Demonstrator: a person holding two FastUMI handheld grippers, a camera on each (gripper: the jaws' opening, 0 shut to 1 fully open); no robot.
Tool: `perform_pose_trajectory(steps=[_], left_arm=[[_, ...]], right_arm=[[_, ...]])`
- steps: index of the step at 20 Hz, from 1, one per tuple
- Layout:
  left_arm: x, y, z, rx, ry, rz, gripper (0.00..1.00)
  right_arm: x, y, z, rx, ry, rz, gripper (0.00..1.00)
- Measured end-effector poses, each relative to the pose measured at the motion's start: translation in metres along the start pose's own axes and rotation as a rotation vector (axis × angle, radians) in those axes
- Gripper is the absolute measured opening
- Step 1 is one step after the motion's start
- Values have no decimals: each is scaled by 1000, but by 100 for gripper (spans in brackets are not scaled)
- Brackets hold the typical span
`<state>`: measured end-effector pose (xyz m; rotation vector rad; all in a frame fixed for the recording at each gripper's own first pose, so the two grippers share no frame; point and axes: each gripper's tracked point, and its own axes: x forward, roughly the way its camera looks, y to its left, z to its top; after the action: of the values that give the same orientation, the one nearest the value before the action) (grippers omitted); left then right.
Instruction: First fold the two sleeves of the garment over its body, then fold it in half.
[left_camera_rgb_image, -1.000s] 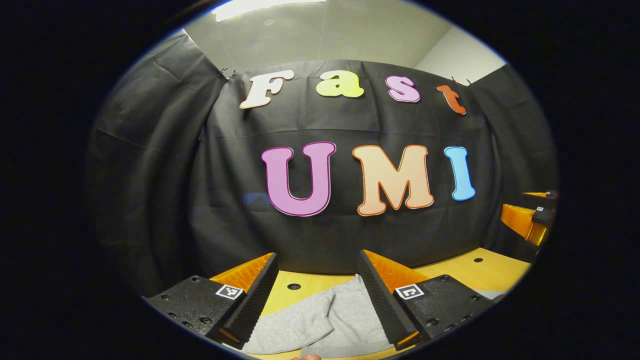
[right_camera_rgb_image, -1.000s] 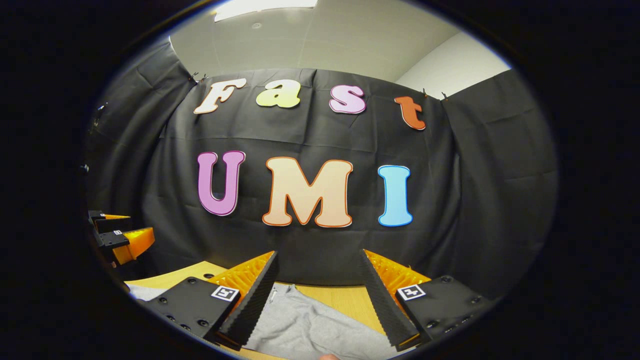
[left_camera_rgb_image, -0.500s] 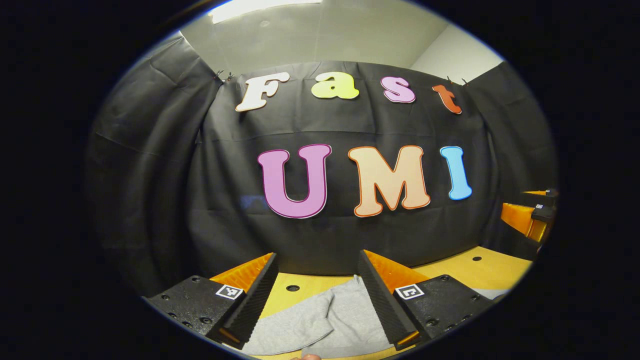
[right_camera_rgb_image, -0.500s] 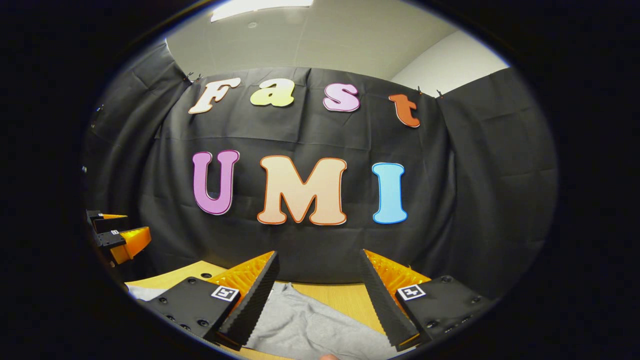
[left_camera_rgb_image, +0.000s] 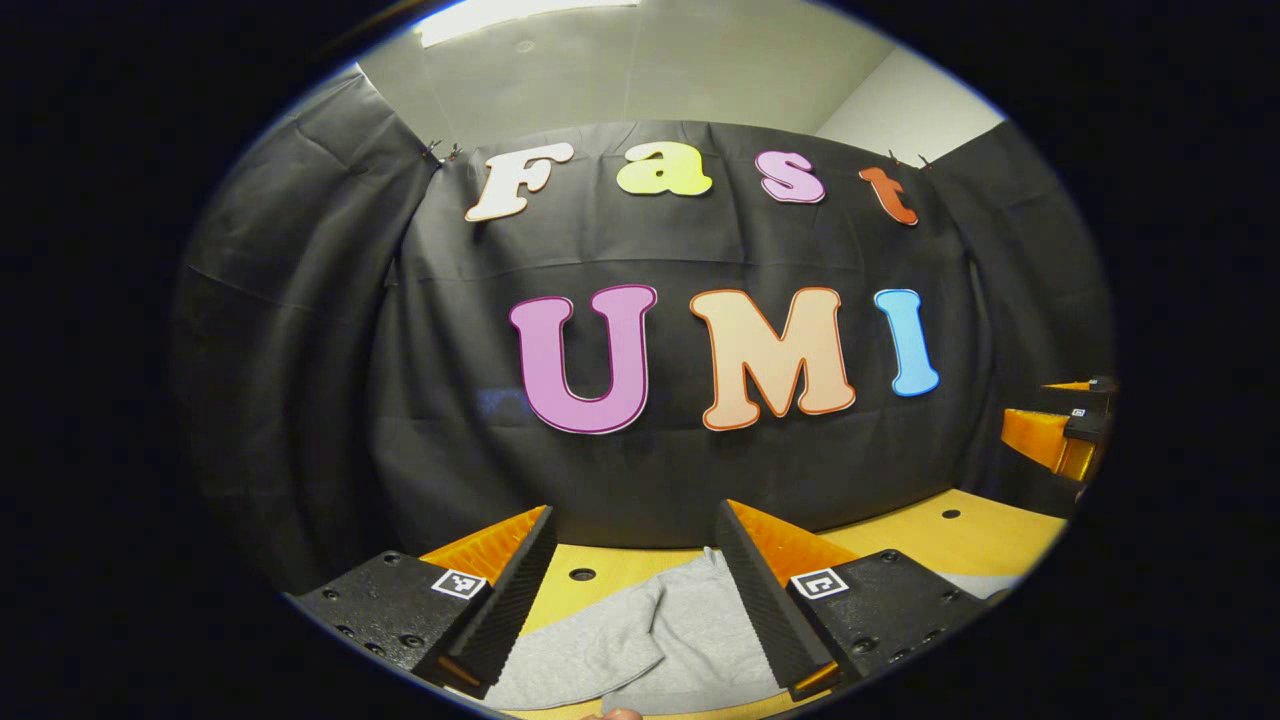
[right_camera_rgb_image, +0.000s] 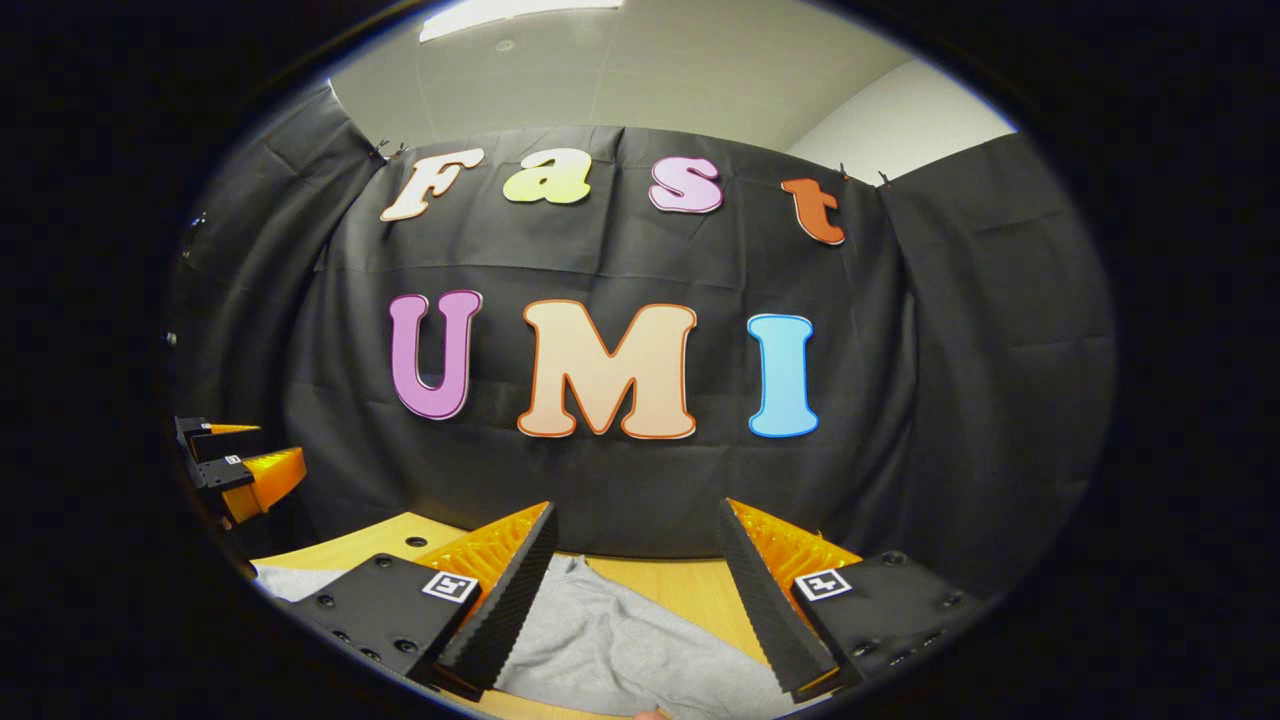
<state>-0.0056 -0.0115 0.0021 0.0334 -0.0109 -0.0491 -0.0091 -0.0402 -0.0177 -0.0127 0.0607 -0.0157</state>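
A grey garment (left_camera_rgb_image: 650, 645) lies on the wooden table (left_camera_rgb_image: 930, 545), a sleeve-like part running below my left gripper (left_camera_rgb_image: 632, 535), which stands open above it with nothing between its fingers. In the right gripper view another part of the grey garment (right_camera_rgb_image: 630, 650) lies under my right gripper (right_camera_rgb_image: 636, 530), also open and held above the cloth. The right gripper (left_camera_rgb_image: 1060, 425) shows at the far right edge of the left gripper view. The left gripper (right_camera_rgb_image: 235, 465) shows at the far left edge of the right gripper view.
The wooden table (right_camera_rgb_image: 690, 590) has small round holes (left_camera_rgb_image: 582, 575) and ends at the black cloth wall (left_camera_rgb_image: 650, 470) close behind the garment. A fingertip (left_camera_rgb_image: 610, 714) peeks in at the bottom edge.
Both grippers have shifted slightly; the right gripper view tilted down a little, showing more of the garment and table. Both stay open.
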Motion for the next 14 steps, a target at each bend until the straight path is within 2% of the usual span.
perform_pose_trajectory(steps=[7, 11, 13, 14], left_arm=[[9, -35, -7, -24, 16, -74, 94], [13, -56, -8, -24, 13, -120, 94], [14, -62, -9, -20, 13, -131, 95], [15, -64, -9, -18, 14, -136, 95]], right_arm=[[-9, -83, -21, -78, 45, -156, 99], [-18, -129, -56, -76, 145, -236, 100], [-22, -149, -78, -74, 206, -266, 96], [-25, -159, -89, -77, 234, -281, 99]])
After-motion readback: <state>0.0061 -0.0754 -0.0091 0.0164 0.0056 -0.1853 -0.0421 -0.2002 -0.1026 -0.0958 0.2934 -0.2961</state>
